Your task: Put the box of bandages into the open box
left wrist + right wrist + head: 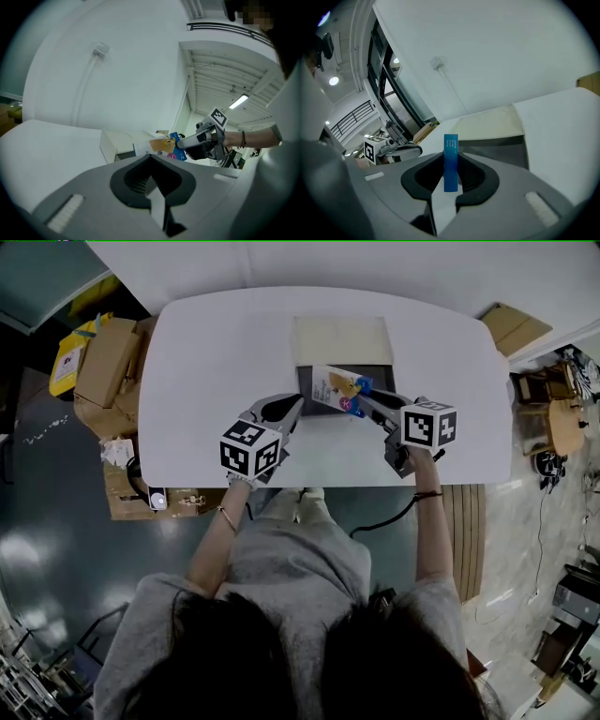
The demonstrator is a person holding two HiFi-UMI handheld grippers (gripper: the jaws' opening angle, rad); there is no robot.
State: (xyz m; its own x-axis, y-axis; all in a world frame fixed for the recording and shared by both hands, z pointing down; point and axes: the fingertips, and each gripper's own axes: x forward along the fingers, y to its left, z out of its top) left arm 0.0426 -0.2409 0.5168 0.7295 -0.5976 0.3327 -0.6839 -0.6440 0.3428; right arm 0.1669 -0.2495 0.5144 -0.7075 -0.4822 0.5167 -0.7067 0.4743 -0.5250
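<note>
My right gripper (362, 401) is shut on the box of bandages (334, 387), a flat white and blue carton with orange print. It holds the carton tilted over the dark inside of the open box (317, 401), at the table's far middle. The open box's cream lid (340, 340) lies flat behind it. In the right gripper view the carton's blue edge (450, 161) stands upright between the jaws, with the open box (497, 146) just beyond. My left gripper (298, 404) rests left of the open box, shut with nothing in it. The left gripper view shows the carton (161, 145) and the right gripper (188, 142).
The white table (206, 381) has rounded corners, and its near edge runs just behind both grippers. Brown cardboard boxes (105, 371) and a yellow packet (67, 357) are stacked on the floor at the left. More cardboard (514, 326) lies at the far right.
</note>
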